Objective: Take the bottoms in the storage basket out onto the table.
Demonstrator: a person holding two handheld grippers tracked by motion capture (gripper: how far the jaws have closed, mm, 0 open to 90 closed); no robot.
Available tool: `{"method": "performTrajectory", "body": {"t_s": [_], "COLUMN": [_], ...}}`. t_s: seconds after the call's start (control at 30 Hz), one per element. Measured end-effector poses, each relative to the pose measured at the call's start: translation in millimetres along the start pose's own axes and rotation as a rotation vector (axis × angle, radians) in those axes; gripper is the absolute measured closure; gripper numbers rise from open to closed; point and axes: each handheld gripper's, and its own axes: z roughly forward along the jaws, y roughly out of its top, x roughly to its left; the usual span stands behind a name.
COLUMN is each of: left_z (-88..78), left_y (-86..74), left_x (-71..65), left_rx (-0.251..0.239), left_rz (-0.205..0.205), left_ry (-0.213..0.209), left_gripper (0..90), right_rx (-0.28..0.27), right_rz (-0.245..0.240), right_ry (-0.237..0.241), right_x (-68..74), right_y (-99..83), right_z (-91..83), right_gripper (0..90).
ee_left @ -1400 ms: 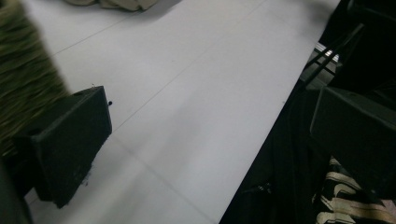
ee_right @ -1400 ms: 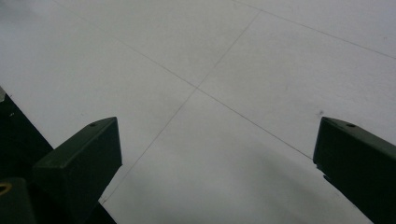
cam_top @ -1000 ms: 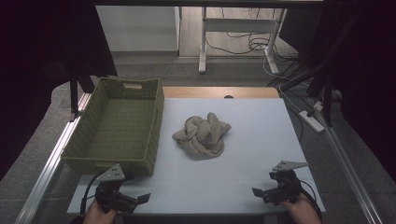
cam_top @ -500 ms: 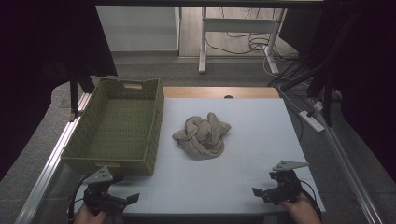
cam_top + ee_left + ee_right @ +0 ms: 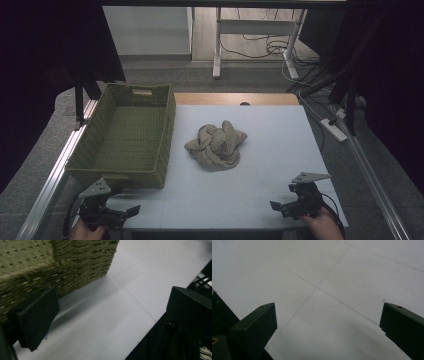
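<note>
Crumpled beige towel point(image 5: 216, 147) sits mid-bench point(image 5: 270, 190), just right of the green woven basket point(image 5: 125, 135), not touching it as far as I can tell. Left hand-held gripper point(image 5: 131, 212) is low at the near-left corner of the bench, right in front of the basket's near wall; the left gripper view has that woven wall close up on its left, jaws spread wide with bare bench surface between them, nothing held. Right hand-held gripper point(image 5: 276, 205) is at the near-right edge, hand point(image 5: 325, 225) behind it, jaws also released and wide apart over bare bench, per the right gripper view. Towel lies well apart from both: up and to the right of the left hand-held gripper, up and to the left of the right one, roughly between them but farther across the bench. Basket looks empty inside.
</note>
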Motion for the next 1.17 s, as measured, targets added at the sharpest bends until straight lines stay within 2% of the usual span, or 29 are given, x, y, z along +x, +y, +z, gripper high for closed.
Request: {"method": "performTrajectory", "body": {"t_s": [0.63,0.93,1.17], "left_z": [-12.2,-16.5,-15.3], "left_y": [-9.1,-13.0,-11.9], "left_x": [19.2,24.3,23.8], "left_rx": [0.0,-0.003,0.006], "left_rz": [-0.053,-0.073,-0.068], "left_ry": [0.051,0.052,0.051], "left_gripper": [0.0,0.0,0.0], "right_rx": [-0.003,-0.003,0.001], "right_rz": [0.001,0.001,-0.002], "right_ry": [0.002,0.001,-0.005], "right_x": [0.3,0.6,0.4], "right_y": [0.0,0.1,-0.2], "right_z": [0.2,0.1,0.3], "right_gripper": [1.0,1.0,1.0]}}
